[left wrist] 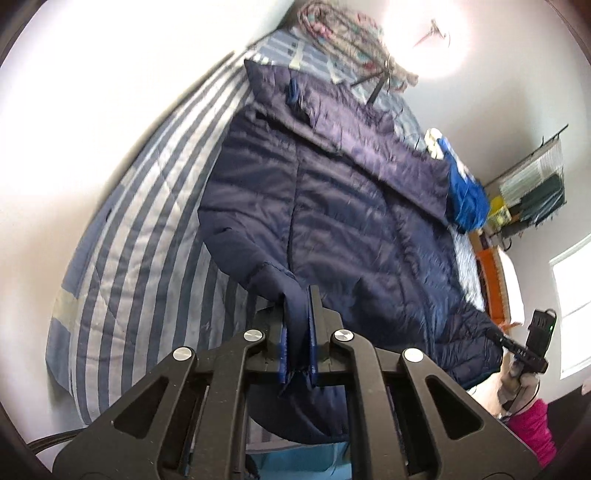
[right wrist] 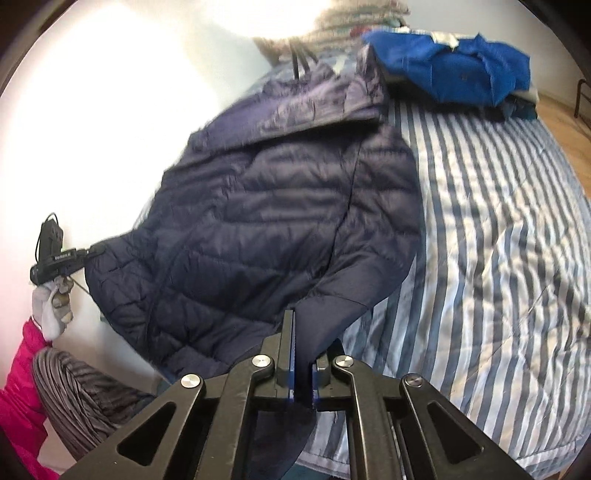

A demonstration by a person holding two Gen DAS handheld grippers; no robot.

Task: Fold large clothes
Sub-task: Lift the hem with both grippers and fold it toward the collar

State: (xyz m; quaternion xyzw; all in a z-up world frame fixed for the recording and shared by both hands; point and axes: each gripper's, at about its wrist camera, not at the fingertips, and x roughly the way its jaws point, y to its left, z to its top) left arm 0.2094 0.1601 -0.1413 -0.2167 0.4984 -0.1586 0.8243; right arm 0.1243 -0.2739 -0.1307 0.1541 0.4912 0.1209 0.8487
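Note:
A navy quilted puffer jacket (left wrist: 332,206) lies spread on a blue-and-white striped bed cover (left wrist: 147,229), collar at the far end. My left gripper (left wrist: 299,299) is shut on the near hem at one corner, and the fabric rises off the bed there. In the right wrist view my right gripper (right wrist: 301,332) is shut on the jacket (right wrist: 277,206) at the other hem corner, with dark cloth pinched between its blue pads. Each gripper shows in the other's view: the right gripper (left wrist: 496,334) at the jacket's right edge, the left gripper (right wrist: 92,252) at its left edge.
A bright blue garment (right wrist: 450,70) lies crumpled on the cover (right wrist: 498,240) past the jacket. A patterned cloth pile (left wrist: 340,33) sits at the bed's far end. A gloved hand (right wrist: 48,306) with a pink sleeve (right wrist: 18,398) holds the left gripper. A rack (left wrist: 535,192) stands by the wall.

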